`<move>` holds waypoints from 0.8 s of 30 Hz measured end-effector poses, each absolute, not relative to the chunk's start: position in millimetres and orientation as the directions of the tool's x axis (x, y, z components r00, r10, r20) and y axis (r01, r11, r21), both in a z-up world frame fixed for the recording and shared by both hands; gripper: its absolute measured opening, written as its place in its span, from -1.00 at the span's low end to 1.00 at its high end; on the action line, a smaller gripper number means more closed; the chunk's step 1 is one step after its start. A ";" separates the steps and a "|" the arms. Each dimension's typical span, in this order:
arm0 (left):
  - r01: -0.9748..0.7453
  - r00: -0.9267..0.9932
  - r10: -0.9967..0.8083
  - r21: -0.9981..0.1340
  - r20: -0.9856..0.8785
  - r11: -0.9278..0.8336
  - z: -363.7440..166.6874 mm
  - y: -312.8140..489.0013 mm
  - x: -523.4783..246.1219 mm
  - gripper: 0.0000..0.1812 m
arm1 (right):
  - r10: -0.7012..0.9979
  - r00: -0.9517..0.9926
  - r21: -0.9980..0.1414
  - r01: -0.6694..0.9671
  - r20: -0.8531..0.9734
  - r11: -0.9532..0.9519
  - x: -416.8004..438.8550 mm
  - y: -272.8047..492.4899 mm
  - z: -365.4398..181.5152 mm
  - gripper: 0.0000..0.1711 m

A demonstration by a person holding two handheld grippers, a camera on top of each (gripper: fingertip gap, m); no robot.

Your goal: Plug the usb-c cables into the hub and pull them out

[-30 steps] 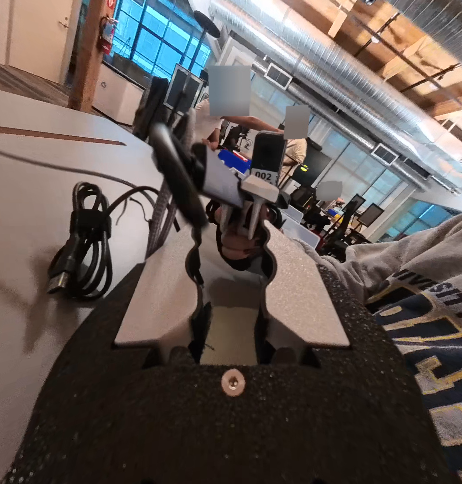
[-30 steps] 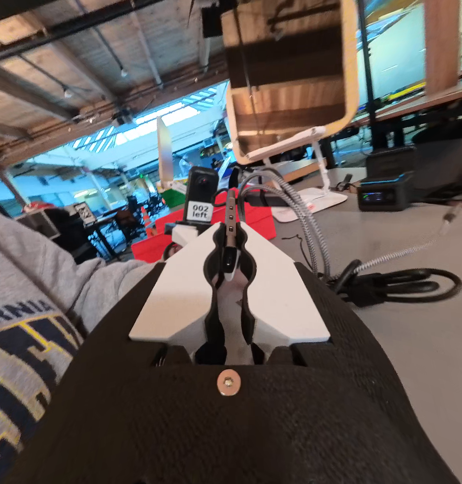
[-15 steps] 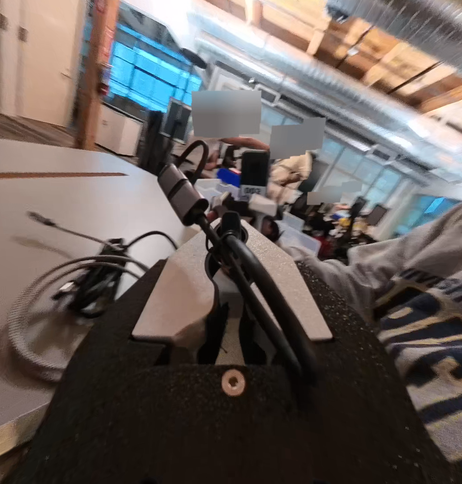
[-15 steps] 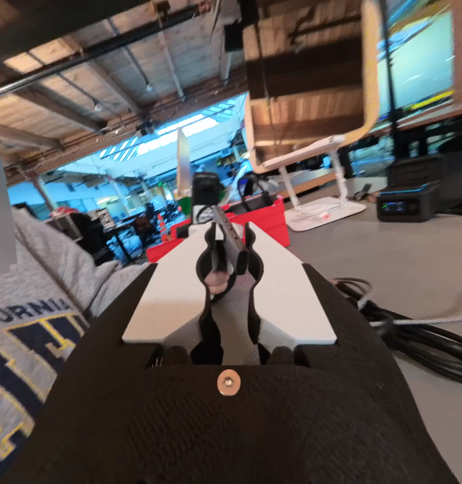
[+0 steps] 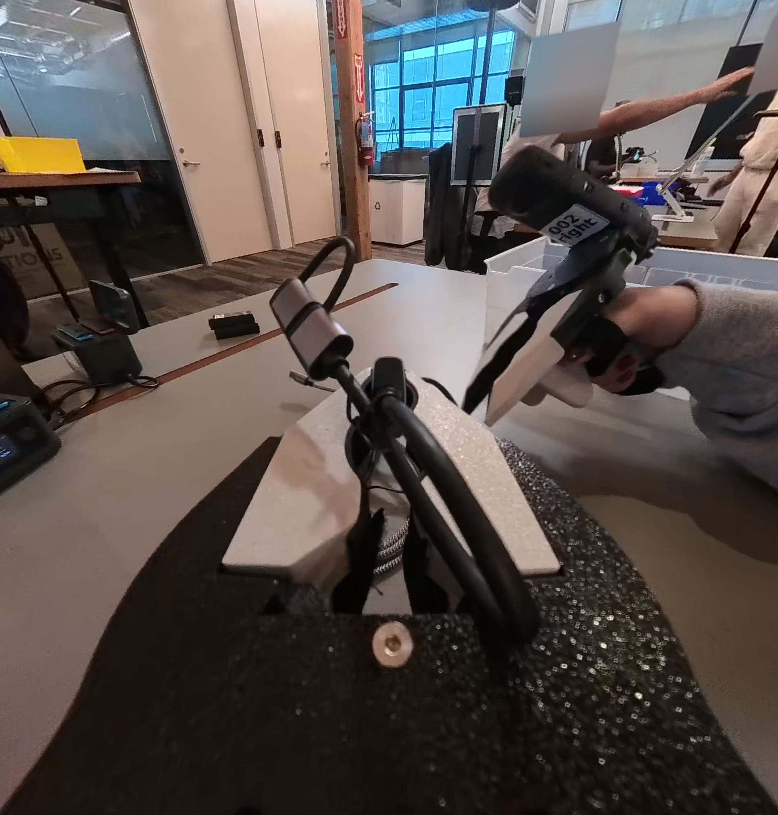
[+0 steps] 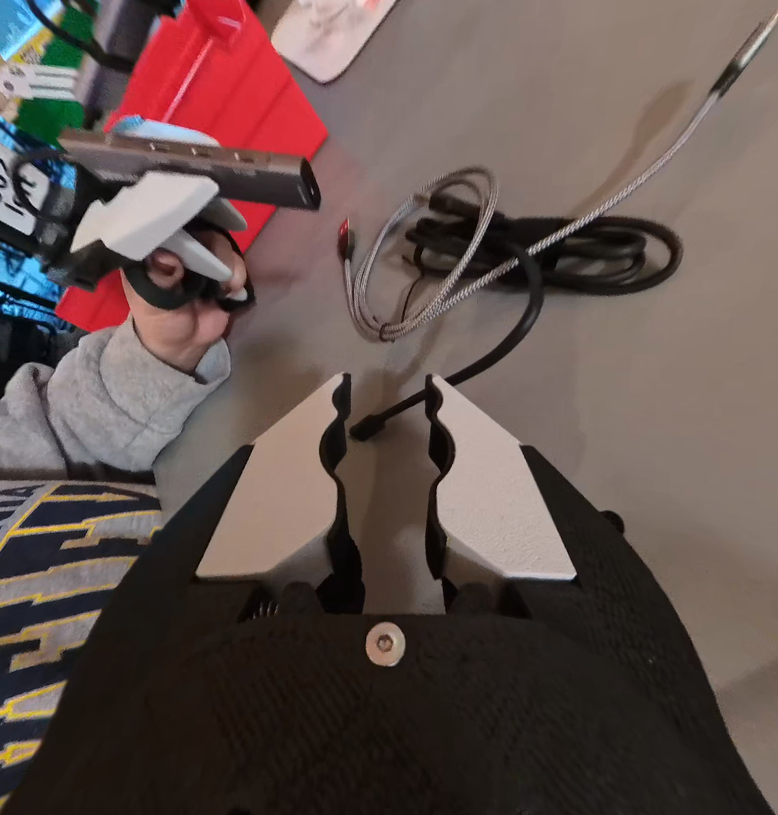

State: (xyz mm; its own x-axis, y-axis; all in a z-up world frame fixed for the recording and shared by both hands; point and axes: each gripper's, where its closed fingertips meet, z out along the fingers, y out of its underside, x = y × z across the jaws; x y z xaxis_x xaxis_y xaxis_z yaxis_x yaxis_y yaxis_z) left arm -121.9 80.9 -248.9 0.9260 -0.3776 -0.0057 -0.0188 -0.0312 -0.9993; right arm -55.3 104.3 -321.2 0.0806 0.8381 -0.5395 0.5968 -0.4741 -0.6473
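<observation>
Jaws of the right gripper (image 6: 386, 388) stand spread over the grey tabletop (image 6: 643, 441), with nothing between them but the black plug end of a loose black cable (image 6: 517, 335) lying just past the fingertips. Jaws of the left gripper (image 5: 380, 388) are pressed together on the hub's black pigtail lead (image 5: 444, 494), which runs back over the right finger, while the grey hub (image 5: 308, 328) stands raised above the fingertips — tilted up and to the left, clear of the tabletop. In the right wrist view the hub (image 6: 193, 170) shows as a long grey bar with a row of ports along its side, held level in the left gripper (image 6: 158, 220) above a red bin (image 6: 228, 84). Beyond the open jaws lies a coiled braided silver cable (image 6: 422, 260) with a red-tipped plug, overlapping a bundled black cable (image 6: 599, 260) — both well apart from the hub.
</observation>
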 end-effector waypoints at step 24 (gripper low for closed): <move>-0.213 0.915 -0.356 -0.977 -0.188 -0.031 -262.0 84.3 -108.3 -0.92 | 0.762 -0.052 -0.687 0.474 -0.646 -0.550 -69.0 104.6 -301.1 -0.98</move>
